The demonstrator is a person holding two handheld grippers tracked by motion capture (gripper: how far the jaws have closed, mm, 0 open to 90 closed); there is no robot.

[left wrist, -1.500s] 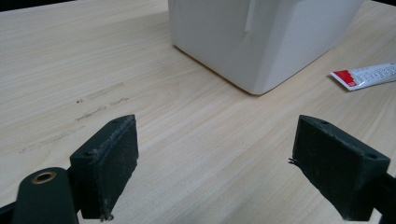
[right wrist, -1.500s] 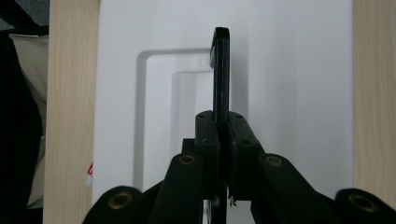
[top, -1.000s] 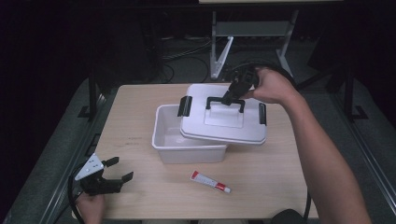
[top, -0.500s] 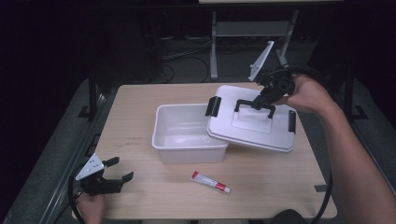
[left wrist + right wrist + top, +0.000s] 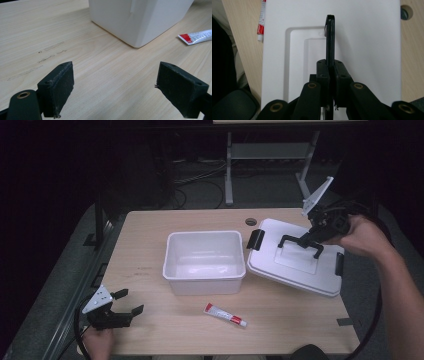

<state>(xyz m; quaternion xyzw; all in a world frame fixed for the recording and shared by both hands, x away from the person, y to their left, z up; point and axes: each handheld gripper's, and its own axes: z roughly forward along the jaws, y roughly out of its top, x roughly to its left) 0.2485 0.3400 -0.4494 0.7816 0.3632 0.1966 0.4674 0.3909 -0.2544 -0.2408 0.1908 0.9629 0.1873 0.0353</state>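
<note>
A light wooden table (image 5: 150, 245) is carrying a white plastic bin (image 5: 204, 262), open at its middle, a red-and-white tube (image 5: 225, 314) lying near its front edge.

Your right gripper (image 5: 331, 65): jaws clamped on the black handle (image 5: 330, 37) of the white lid (image 5: 367, 50). Beyond the lid's left edge: red-and-white tube (image 5: 261, 20) lying on the wooden table (image 5: 239, 27). Upper right: round table hole (image 5: 406, 12).

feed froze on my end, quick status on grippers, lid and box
Right gripper shut on lid handle; lid off, right of open box. Left gripper open, idle at near left. Tube lies before box, clear.
</note>
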